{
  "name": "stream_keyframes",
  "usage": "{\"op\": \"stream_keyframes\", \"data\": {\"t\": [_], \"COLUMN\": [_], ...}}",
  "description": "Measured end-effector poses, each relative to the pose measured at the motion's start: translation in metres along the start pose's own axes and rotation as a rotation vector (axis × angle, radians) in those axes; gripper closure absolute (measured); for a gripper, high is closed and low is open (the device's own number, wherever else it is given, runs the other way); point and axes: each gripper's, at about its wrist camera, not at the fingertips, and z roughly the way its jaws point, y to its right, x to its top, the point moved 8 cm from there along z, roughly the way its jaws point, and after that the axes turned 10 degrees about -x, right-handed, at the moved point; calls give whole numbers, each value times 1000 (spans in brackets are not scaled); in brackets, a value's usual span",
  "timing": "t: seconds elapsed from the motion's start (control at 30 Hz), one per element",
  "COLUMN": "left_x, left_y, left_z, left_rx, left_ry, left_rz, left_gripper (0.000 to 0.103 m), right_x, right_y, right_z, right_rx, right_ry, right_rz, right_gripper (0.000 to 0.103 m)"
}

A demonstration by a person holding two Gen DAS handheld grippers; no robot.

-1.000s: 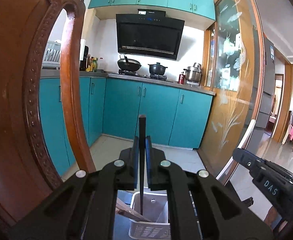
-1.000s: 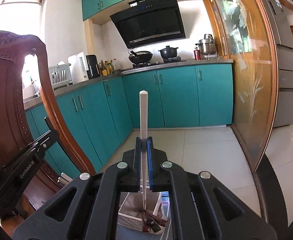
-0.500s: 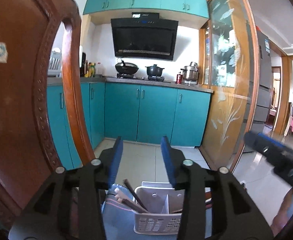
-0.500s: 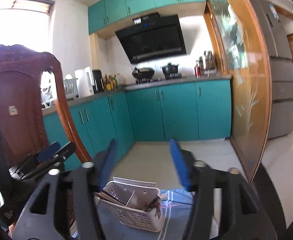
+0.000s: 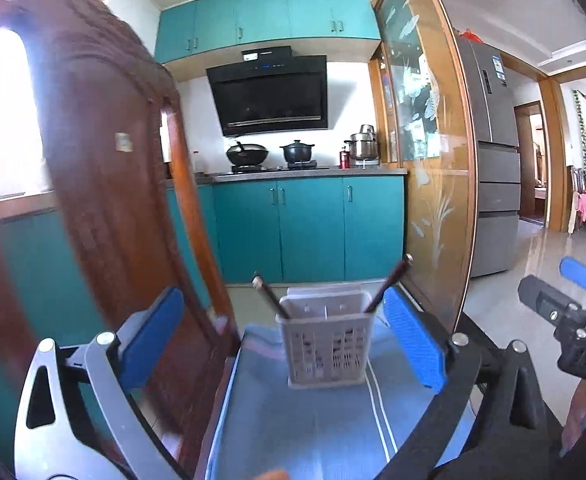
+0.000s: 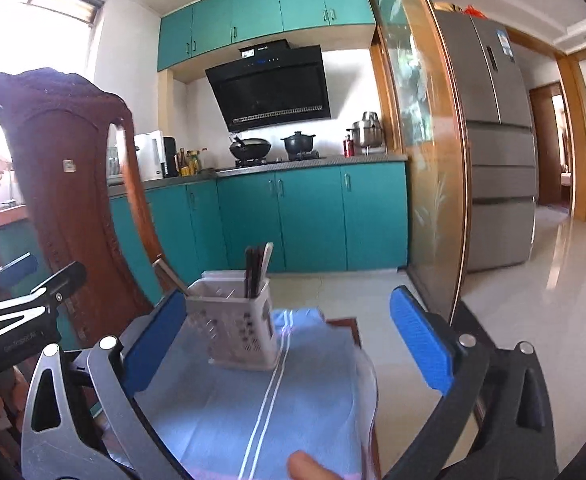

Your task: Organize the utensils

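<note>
A white perforated utensil basket (image 5: 327, 342) stands on a blue cloth (image 5: 301, 424) on the table. Dark chopsticks (image 5: 269, 295) lean out of it to the left and right (image 5: 389, 285). In the right wrist view the basket (image 6: 235, 326) holds dark chopsticks (image 6: 253, 270) and a white one upright. My left gripper (image 5: 283, 336) is open and empty, with the basket between and beyond its blue pads. My right gripper (image 6: 285, 340) is open and empty, the basket just inside its left pad. Each gripper shows at the edge of the other's view.
A carved wooden chair back (image 5: 105, 200) stands close on the left, also in the right wrist view (image 6: 65, 184). A glass partition with a wooden frame (image 5: 433, 160) is at right. Teal kitchen cabinets (image 5: 309, 224) and a tiled floor lie beyond the table.
Both grippers were shut on upright chopsticks a second ago, a dark one left and a white one right. They opened, the chopsticks are in the basket, and both grippers have drawn back.
</note>
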Motion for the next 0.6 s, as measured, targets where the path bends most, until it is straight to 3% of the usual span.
{"op": "stream_keyframes", "data": {"t": [0.23,0.6], "left_x": [-12,-6], "left_y": [15,14], "left_z": [-57,-107], "left_rx": [-6,5], "left_ry": [-32,-9], "left_rz": [-15,-38], "left_gripper": [3,3], "right_x": [3,8], "right_y": [-12,-16], "right_z": [-54,-96], "right_rx": [-61,-56], "right_ry": [61,112], "right_rz": [-105,-108], "right_gripper": [3,3]}}
